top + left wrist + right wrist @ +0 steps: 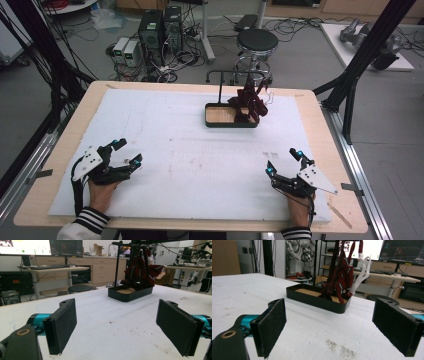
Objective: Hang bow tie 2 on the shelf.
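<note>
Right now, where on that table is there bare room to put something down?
The white foam mat lies bare between the left gripper and right gripper, up to the black wood-floored tray. Crowded: the dark red cloth hanging over the tray's right end.

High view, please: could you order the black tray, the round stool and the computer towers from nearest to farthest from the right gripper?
From the right gripper:
1. Black tray, on the table, ahead and leftward.
2. Round stool, on the floor beyond the table.
3. Computer towers, far back left.
</note>
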`<state>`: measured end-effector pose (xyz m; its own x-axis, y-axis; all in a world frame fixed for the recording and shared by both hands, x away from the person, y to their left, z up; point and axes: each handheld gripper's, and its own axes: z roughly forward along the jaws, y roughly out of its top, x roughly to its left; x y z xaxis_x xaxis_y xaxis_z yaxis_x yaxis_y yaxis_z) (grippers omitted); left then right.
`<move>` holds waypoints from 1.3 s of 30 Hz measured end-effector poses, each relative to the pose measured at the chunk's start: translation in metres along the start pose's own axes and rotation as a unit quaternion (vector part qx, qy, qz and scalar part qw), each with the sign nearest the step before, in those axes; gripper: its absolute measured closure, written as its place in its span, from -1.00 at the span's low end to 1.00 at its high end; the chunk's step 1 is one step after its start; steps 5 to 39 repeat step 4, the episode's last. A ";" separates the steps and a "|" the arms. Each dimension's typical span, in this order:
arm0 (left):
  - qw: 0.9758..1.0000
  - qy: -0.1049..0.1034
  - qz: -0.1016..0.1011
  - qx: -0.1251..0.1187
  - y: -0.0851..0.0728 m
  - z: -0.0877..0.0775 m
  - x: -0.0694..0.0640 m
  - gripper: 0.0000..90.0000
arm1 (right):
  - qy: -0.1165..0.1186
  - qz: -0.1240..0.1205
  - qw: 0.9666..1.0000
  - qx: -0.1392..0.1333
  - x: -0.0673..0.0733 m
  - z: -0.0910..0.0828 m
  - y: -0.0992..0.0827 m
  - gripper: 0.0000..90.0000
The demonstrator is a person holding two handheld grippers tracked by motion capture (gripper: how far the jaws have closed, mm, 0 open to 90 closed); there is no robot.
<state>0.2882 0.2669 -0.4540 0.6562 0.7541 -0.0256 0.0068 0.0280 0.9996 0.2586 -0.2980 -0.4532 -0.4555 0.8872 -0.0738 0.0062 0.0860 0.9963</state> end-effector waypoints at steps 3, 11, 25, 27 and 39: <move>1.000 0.001 0.000 0.000 0.000 0.000 0.000 -0.62 | -0.002 -0.002 1.000 -0.004 -0.001 0.000 0.000 -0.75; 1.000 0.001 0.000 0.000 0.000 0.000 0.000 -0.62 | -0.002 -0.001 1.000 -0.003 0.000 0.000 0.000 -0.75; 1.000 0.001 0.000 0.000 0.000 0.000 0.000 -0.62 | -0.002 -0.001 1.000 -0.003 0.000 0.000 0.000 -0.75; 1.000 0.001 0.000 0.000 0.000 0.000 0.000 -0.62 | -0.002 -0.001 1.000 -0.003 0.000 0.000 0.000 -0.75; 1.000 0.001 0.000 0.000 0.000 0.000 0.000 -0.62 | -0.002 -0.001 1.000 -0.003 0.000 0.000 0.000 -0.75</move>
